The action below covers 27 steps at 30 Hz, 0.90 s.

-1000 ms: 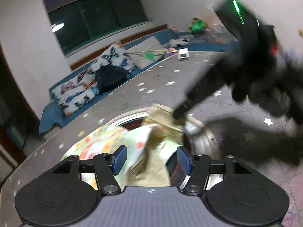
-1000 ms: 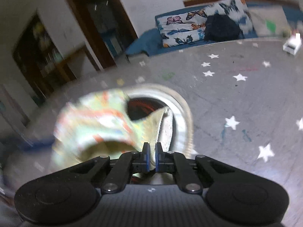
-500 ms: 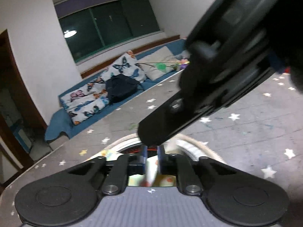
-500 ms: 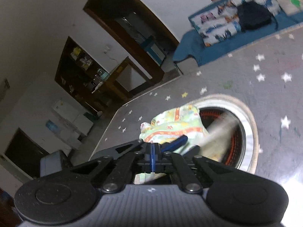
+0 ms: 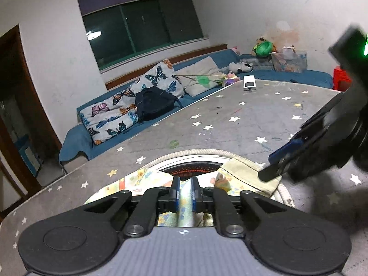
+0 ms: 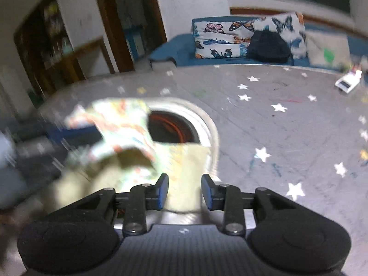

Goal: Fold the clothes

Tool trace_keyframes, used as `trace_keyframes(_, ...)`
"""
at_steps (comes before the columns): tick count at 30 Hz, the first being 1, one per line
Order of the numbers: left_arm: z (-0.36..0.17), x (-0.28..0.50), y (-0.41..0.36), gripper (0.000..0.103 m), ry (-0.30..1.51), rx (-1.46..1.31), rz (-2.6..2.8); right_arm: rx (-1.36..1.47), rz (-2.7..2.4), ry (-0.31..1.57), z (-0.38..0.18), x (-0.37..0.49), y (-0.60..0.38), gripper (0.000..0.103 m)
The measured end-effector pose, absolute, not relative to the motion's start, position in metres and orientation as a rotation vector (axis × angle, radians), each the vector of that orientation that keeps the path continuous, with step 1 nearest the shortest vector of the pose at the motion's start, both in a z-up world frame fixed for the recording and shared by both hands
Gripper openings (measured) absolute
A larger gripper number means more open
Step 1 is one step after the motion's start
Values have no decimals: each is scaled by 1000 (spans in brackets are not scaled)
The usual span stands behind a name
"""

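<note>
The left claw [image 5: 184, 192] pinches a fold of the patterned garment [image 5: 241, 179] draped over a round basket [image 5: 195, 155] on the star-printed tabletop [image 5: 230, 119], while the right claw [image 6: 184, 192] hovers spread apart above the cloth.

The black left gripper [image 5: 184, 192] with blue pads is being held nearly closed; the black right gripper [image 6: 184, 192] is being held parted.

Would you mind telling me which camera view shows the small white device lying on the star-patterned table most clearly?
The left wrist view shows the white device best: it is sharp, whole, with its dark screen visible near the table's far edge. In the right wrist view the device sits at the far right, smeared by motion blur, its details lost.
</note>
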<state>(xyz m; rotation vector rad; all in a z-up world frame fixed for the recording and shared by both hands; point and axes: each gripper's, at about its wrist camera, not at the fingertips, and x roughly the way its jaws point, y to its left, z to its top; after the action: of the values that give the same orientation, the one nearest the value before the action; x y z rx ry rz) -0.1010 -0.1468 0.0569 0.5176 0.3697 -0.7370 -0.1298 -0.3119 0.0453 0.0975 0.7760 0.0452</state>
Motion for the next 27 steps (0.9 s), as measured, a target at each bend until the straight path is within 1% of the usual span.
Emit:
trace_keyframes(3, 60, -105, -142, 14, 358, 528, -755, 67, 49, 797, 33, -130, -304, 36)
trace_keyframes(4, 58, -111, -142, 17, 353, 538, -766, 58, 52, 794, 32, -132, -301, 36)
trace_keyframes(5, 57, -117, -141, 24, 348, 549, -779, 42, 47, 792, 32, -133, -299, 33)
trace_keyframes(6, 55, -122, -142, 28, 342, 563, -796, 26, 40, 792, 32, -135, -296, 20)
trace_keyframes(7, 53, -127, -143, 33, 334, 577, -813, 41, 40, 793, 33, -137, -298, 11)
trace_keyframes(8, 51, -131, -145, 35, 321, 594, -827, 70, 46, 797, 34, -137, -301, 8)
trace_keyframes(14, 33, -152, -168, 43, 285, 708, -909, 380, 121, 750, 61, -145, -336, 8)
trace_keyframes(20, 27, -144, -200, 44, 282, 725, -870, 478, 223, 700, 92, -153, -336, 8)
trace_keyframes(22, 27, -140, -208, 40, 272, 730, -841, 487, 256, 685, 99, -154, -332, 8)
trace_keyframes(23, 27, -141, -210, 21, 263, 735, -821, 483, 268, 681, 102, -154, -329, 7)
trace_keyframes(24, 28, -139, -211, 12, 255, 732, -802, 472, 274, 677, 105, -155, -326, 7)
trace_keyframes(26, 35, -133, -206, 5, 249, 688, -778, 447, 286, 667, 109, -156, -321, 7)
trace_keyframes(27, 41, -128, -198, 5, 239, 652, -759, 436, 294, 657, 111, -157, -320, 8)
